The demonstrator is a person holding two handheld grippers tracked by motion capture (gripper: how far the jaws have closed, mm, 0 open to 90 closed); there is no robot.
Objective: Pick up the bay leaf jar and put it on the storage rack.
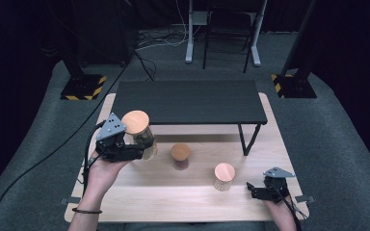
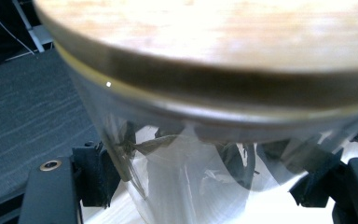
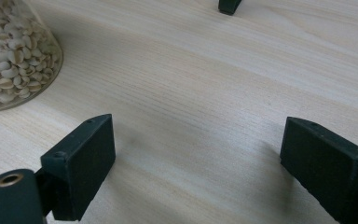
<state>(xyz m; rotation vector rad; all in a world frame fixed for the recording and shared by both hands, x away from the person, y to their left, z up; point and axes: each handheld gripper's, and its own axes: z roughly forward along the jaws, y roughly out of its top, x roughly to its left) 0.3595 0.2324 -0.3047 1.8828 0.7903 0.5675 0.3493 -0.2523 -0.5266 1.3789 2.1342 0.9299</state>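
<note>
While clamping the glass jar (image 1: 140, 132), left gripper (image 1: 142, 144) points sideways — raised.

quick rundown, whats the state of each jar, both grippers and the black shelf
large jar: lid on, gripped, seemingly off the table, dried leaves inside
left gripper: shut on the large jar
middle jar: lid on, upright on the table, dark contents
small jar: lid on, upright on the table, pale beans inside
right gripper: open, holding nothing, low at the table
black shelf: top bare
</note>
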